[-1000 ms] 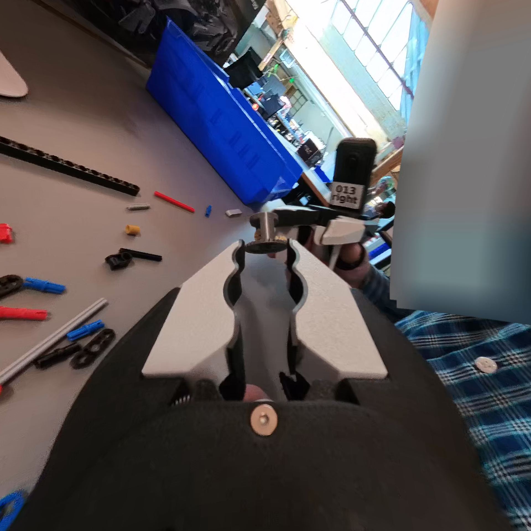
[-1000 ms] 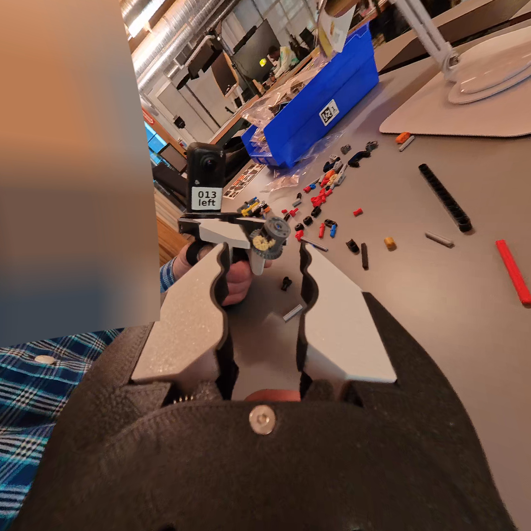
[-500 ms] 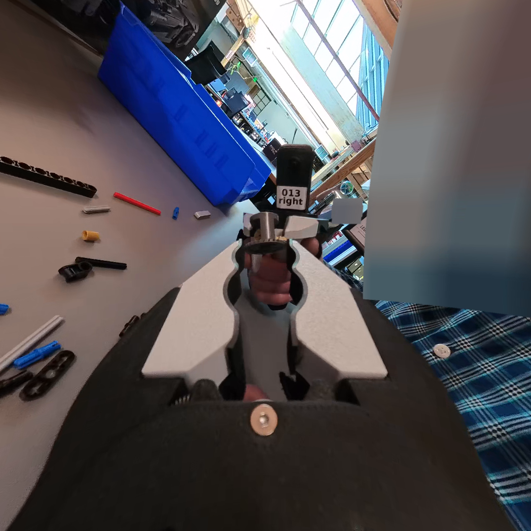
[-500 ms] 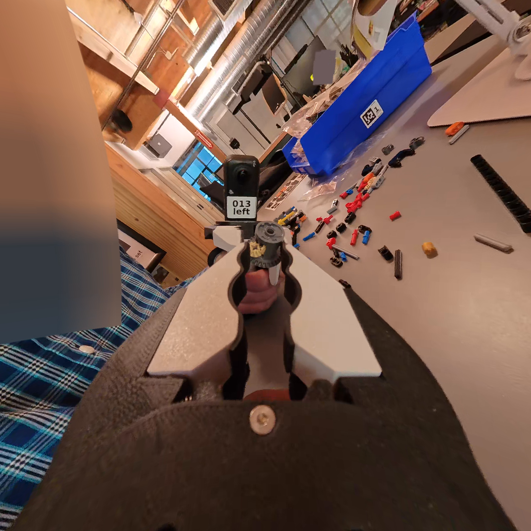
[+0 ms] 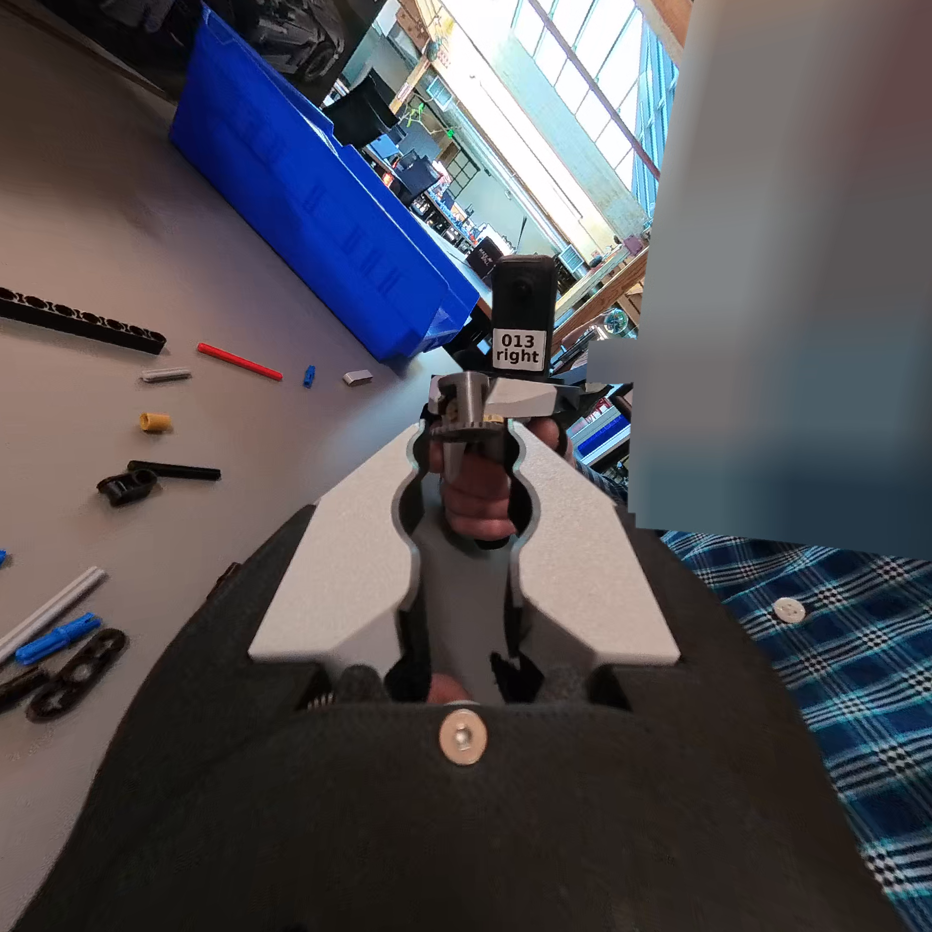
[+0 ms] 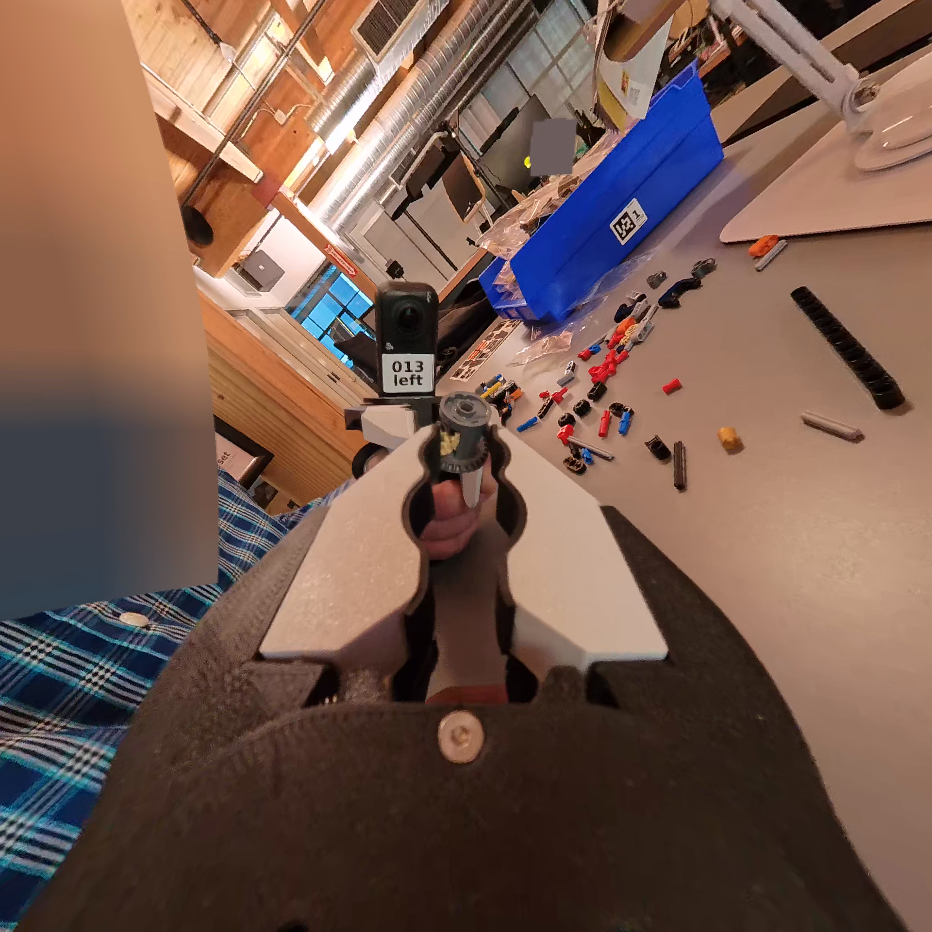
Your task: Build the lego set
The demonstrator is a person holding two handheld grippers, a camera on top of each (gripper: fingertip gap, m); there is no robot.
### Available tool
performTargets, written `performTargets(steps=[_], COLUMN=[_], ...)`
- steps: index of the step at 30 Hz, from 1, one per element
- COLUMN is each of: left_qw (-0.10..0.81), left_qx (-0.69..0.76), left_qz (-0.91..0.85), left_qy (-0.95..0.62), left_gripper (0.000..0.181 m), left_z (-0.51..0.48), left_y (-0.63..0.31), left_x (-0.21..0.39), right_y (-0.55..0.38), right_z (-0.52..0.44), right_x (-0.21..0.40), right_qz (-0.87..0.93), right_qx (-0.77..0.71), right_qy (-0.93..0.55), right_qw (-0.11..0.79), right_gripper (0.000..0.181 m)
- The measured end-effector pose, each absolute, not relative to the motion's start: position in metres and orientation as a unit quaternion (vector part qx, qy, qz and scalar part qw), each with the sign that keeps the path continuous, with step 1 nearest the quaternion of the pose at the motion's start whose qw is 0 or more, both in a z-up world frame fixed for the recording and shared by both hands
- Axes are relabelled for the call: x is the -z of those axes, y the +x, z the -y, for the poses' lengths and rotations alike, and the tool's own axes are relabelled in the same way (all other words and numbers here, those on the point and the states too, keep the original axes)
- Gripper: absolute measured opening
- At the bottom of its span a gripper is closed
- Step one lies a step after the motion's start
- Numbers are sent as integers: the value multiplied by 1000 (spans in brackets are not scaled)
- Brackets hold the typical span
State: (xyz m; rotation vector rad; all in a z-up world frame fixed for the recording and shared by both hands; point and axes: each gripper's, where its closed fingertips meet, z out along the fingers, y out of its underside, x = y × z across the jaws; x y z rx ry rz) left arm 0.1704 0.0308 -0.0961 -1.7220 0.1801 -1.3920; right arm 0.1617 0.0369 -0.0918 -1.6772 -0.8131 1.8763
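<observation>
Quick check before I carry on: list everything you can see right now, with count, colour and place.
Gear assembly: one, dark grey with tan gears inside, held up between both grippers' tips.
Bin: one, blue, far side of the table.
Long beam: one, black, on the table near the mat.
Red axle: one, by the bin.
Tan bush: one, beside a short grey axle.
Small loose parts: many, red, blue, black, scattered mid-table.
Person's plaid shirt: blue.
Left gripper: shut on gear assembly.
Right gripper: shut on gear assembly.
</observation>
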Motion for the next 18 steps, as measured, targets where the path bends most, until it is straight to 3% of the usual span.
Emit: performTargets(steps=[6,18], left_qw=[440,441], left_qx=[572,567], left_qz=[-68,-72], left_qy=[-689,-692], left_gripper=[26,26], left_z=[-31,-31], left_y=[170,172], left_x=[95,97], right_y=[164,162], right_z=[-32,-31], right_x=[90,92], right_qz=[311,304], right_qx=[-698,-695], right_qy=[-603,-609], right_qw=[231,233], right_gripper=[26,20])
